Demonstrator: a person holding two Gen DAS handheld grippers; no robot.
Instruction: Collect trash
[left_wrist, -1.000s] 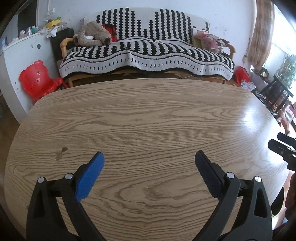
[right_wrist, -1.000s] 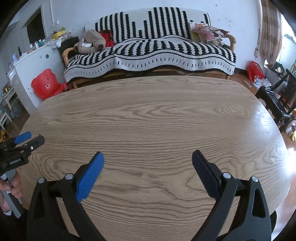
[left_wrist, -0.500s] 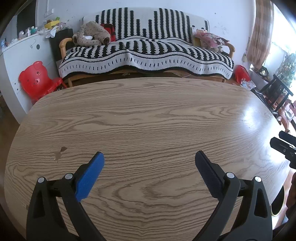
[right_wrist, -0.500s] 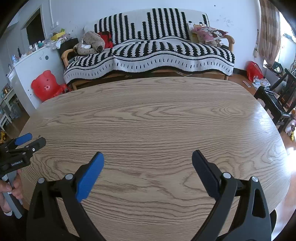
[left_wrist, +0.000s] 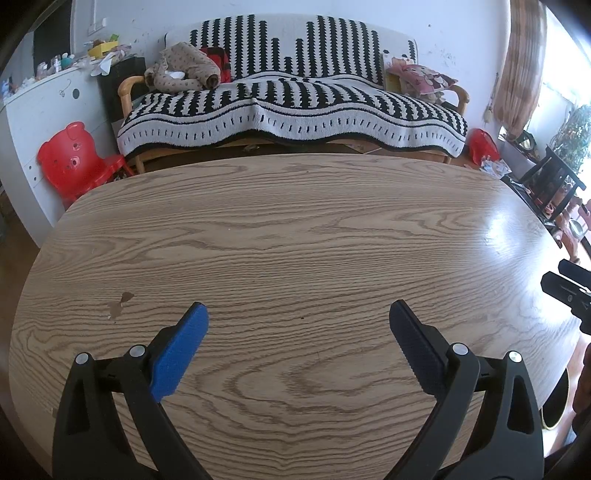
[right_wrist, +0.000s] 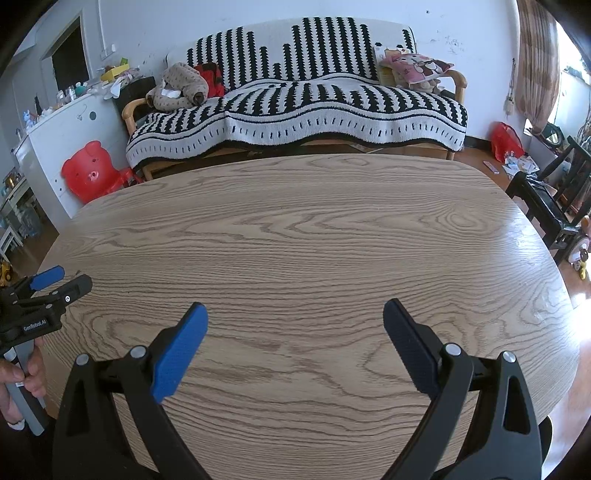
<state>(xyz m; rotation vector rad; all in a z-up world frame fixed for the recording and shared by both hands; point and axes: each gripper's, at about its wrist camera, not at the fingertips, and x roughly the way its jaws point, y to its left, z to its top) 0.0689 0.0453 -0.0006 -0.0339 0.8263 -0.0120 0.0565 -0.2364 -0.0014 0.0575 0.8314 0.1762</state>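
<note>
No trash shows on the wooden table (left_wrist: 295, 236) in either view. My left gripper (left_wrist: 298, 314) is open and empty, held low over the near part of the table. My right gripper (right_wrist: 295, 312) is open and empty too, over the table (right_wrist: 314, 236). The right gripper's tips show at the right edge of the left wrist view (left_wrist: 569, 286). The left gripper shows at the left edge of the right wrist view (right_wrist: 48, 286), held in a hand. A small brown mark (left_wrist: 120, 304) is on the table surface near the left.
A black-and-white striped sofa (left_wrist: 288, 110) stands behind the table. A red bear-shaped chair (left_wrist: 74, 158) is at the left by a white cabinet (left_wrist: 44, 110). Black chairs (right_wrist: 546, 199) and a red bag (right_wrist: 506, 142) with scattered papers are at the right.
Both views have shifted only slightly; the grippers stay open and over the table.
</note>
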